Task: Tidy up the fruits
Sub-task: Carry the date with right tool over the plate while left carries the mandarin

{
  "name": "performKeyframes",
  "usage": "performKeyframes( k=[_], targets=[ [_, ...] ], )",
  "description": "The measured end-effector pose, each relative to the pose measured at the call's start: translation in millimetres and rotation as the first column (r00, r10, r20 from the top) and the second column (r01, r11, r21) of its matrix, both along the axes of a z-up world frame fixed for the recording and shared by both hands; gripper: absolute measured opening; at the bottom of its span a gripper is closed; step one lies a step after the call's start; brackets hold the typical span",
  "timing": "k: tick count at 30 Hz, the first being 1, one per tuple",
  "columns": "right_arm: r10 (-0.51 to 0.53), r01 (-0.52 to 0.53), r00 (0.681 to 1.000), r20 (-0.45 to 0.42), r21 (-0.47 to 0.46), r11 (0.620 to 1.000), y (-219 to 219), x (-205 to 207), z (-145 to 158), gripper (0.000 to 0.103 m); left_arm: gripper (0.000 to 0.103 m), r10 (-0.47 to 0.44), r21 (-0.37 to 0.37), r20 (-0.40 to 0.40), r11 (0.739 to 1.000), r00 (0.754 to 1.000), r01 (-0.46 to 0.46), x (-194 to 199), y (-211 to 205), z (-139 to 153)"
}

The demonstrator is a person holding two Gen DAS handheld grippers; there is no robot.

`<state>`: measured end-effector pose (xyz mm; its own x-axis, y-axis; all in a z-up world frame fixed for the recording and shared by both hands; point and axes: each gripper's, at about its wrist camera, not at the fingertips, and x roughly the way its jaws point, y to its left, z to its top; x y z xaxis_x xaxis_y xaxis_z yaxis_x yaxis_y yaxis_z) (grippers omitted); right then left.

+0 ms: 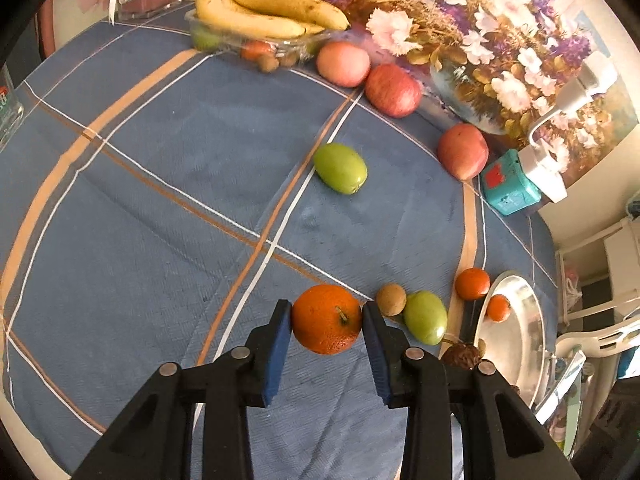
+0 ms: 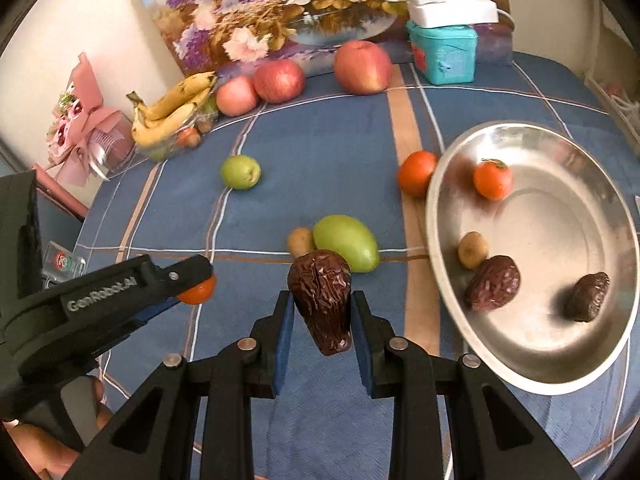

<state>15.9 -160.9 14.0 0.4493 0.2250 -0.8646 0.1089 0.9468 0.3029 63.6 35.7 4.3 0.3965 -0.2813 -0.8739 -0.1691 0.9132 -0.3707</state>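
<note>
My left gripper (image 1: 326,318) is shut on an orange tangerine (image 1: 326,320), held over the blue checked cloth; it also shows in the right wrist view (image 2: 196,280). My right gripper (image 2: 322,312) is shut on a dark wrinkled red date (image 2: 322,296). A steel bowl (image 2: 448,168) at the right holds a tangerine (image 2: 493,179), a small brown fruit (image 2: 473,250) and two dates (image 2: 493,283). Another tangerine (image 2: 416,173) lies just outside the bowl's rim. A green fruit (image 2: 348,242) and a small brown fruit (image 2: 301,241) lie beyond the held date. Another green fruit (image 2: 240,172) lies farther back.
Three red apples (image 2: 362,66) stand along a flower painting (image 2: 280,8) at the back. A clear tray with bananas (image 2: 172,112) is at the back left, next to a pink bouquet (image 2: 80,120). A teal box (image 2: 443,54) carries a white charger (image 2: 452,10).
</note>
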Motion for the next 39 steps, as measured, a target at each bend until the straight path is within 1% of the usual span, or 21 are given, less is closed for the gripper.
performKeyframes(
  k=[4,9,12,15,17,20,23,26,30,33,35,36,39],
  targets=[
    [-0.051,0.051,0.999,-0.014,0.014,0.999,-7,2,5,0.030,0.038,0.016,0.026,0.005,1.000,1.000,-0.016,8,-8,1],
    [-0.089,0.089,0.996,-0.016,0.010,0.996,-16,21,8,0.030,0.038,0.002,0.049,0.010,0.999,1.000,-0.003,26,-27,6],
    [-0.101,0.102,0.995,-0.009,0.029,0.994,-26,34,10,0.030,0.038,-0.020,0.045,0.025,0.999,1.000,0.018,36,-41,11],
    [-0.125,0.125,0.992,-0.002,0.027,0.992,-37,42,11,0.030,0.038,-0.040,0.053,0.037,0.998,0.998,0.039,42,-59,14],
    [-0.151,0.151,0.988,0.007,0.032,0.988,-51,43,13,0.030,0.038,-0.068,0.037,0.042,0.997,0.997,0.066,45,-75,13],
    [-0.205,0.204,0.979,0.020,0.026,0.979,-75,38,16,0.030,0.038,-0.125,0.045,0.042,0.991,0.991,0.123,47,-100,12],
    [-0.278,0.278,0.960,0.020,-0.009,0.960,-102,27,15,0.030,0.038,-0.185,0.046,0.055,0.982,0.981,0.183,48,-129,12],
    [-0.357,0.357,0.934,0.009,-0.032,0.934,-129,16,11,0.030,0.038,-0.260,0.038,0.065,0.965,0.963,0.258,45,-159,12],
    [-0.432,0.431,0.902,-0.002,-0.055,0.901,-155,5,7,0.030,0.039,-0.374,0.050,0.072,0.927,0.925,0.371,38,-199,7],
    [-0.467,0.466,0.884,-0.017,-0.046,0.883,-170,-1,1,0.030,0.039,-0.418,0.065,0.055,0.908,0.907,0.414,34,-218,-1],
    [-0.476,0.474,0.879,-0.033,-0.041,0.879,-173,-3,-5,0.030,0.038,-0.437,0.066,0.052,0.899,0.898,0.434,33,-225,-5],
    [-0.477,0.475,0.878,-0.042,-0.040,0.879,-174,-3,-8,0.030,0.040,-0.440,0.068,0.051,0.897,0.896,0.437,32,-227,-7],
    [-0.483,0.481,0.873,-0.068,-0.045,0.876,-175,-1,-16,0.031,0.040,-0.447,0.061,0.041,0.894,0.894,0.444,33,-229,-10]
  ],
)
